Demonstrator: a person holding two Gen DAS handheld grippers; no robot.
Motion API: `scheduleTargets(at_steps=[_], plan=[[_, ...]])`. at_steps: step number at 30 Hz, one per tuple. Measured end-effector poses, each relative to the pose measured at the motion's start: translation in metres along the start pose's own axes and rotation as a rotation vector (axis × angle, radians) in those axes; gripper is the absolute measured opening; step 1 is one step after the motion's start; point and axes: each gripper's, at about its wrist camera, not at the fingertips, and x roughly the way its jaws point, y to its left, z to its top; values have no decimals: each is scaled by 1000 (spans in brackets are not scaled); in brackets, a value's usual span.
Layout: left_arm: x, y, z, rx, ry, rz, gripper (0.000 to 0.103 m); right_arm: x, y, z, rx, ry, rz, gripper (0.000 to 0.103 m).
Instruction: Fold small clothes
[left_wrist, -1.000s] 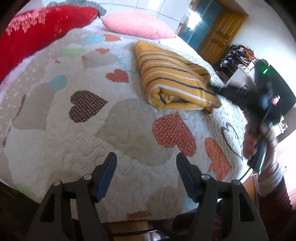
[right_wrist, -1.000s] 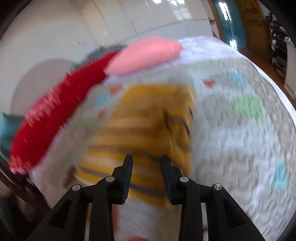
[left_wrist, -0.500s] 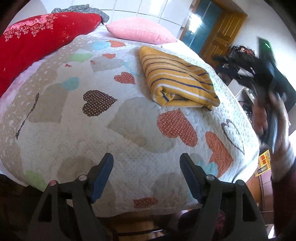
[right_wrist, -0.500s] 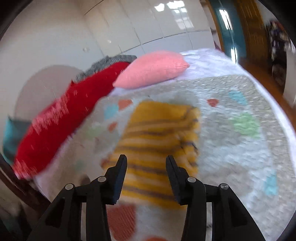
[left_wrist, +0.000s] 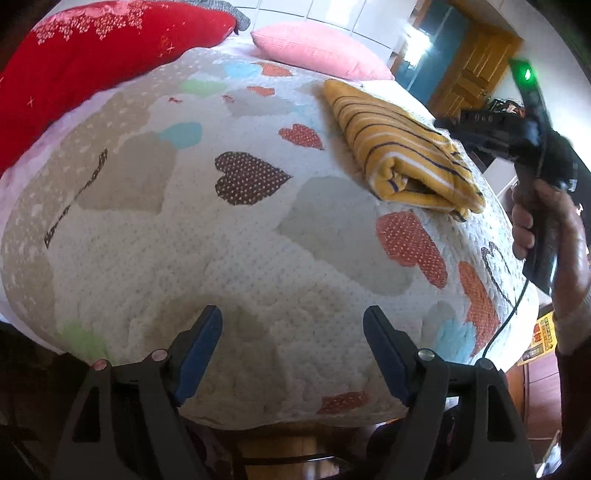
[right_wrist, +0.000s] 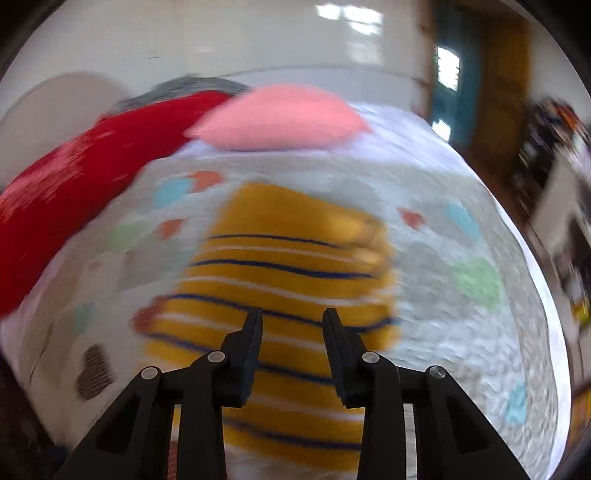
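Folded striped garment (left_wrist: 402, 147) on heart quilt (left_wrist: 236, 258); pink pillow (left_wrist: 317, 51) beyond. Both claws apart, empty.

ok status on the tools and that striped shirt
Left tool open, jaws just widened, nothing between them. Right tool open, jaws just narrowing, above the folded yellow striped shirt, empty. Quilt around it bare.

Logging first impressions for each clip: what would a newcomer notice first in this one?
The folded yellow striped garment lies on the heart-patterned quilt, right of the bed's middle in the left wrist view. Behind it, at the head of the bed, sit a red pillow and a pink pillow. The right claw hangs above the garment, jaws apart, gripping nothing.
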Motion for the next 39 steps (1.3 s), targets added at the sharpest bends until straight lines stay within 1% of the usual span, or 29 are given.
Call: scheduleTargets(at_steps=[2,4,7,9,10,12,14,16,18,20,21,23,25,26,27,29,33,35,37,39], plan=[[-5,-2,-2,12,-11,7,78,-4,27,-3,-56,-9,52,45],[-13,-3,-3,28,-33,32,78,2,46,-11,-92,11,87,51],[-26,-3,-2,36,-71,74,78,28,63,-34,-125,102,90,52],[-35,-2,0,48,-101,103,78,24,68,-51,-124,103,82,52],[-38,-3,0,54,-110,113,79,18,68,-59,-120,87,92,53],[-44,-6,0,75,-135,142,80,-2,65,-75,-93,70,148,56],[-46,-10,2,93,-148,159,81,-21,57,-92,-59,53,163,57],[-49,-19,1,119,-171,177,81,-41,47,-107,-38,39,146,61],[-51,-29,0,145,-193,196,81,-57,31,-122,-8,22,104,63],[-54,-42,0,177,-224,211,82,-70,13,-133,33,9,67,64],[-56,-46,1,186,-236,212,85,-79,3,-136,59,-1,50,65],[-64,-56,1,202,-293,206,87,-92,-14,-140,111,-27,19,68],[-78,-68,1,212,-394,211,98,-106,-29,-144,159,-58,-11,72],[-84,-73,1,219,-434,211,100,-111,-35,-146,178,-69,-21,73],[-92,-81,2,233,-492,208,103,-116,-39,-146,194,-78,-30,73],[-105,-96,7,272,-566,197,103,-122,-46,-147,213,-96,-41,74],[-116,-127,24,386,-637,152,103,-130,-54,-148,229,-121,-64,76],[-118,-142,30,418,-658,133,103,-134,-59,-150,239,-133,-71,77],[-117,-153,35,418,-639,62,103,-138,-64,-153,250,-145,-84,79],[-112,-158,37,390,-591,-5,103,-141,-69,-156,261,-156,-98,81]])
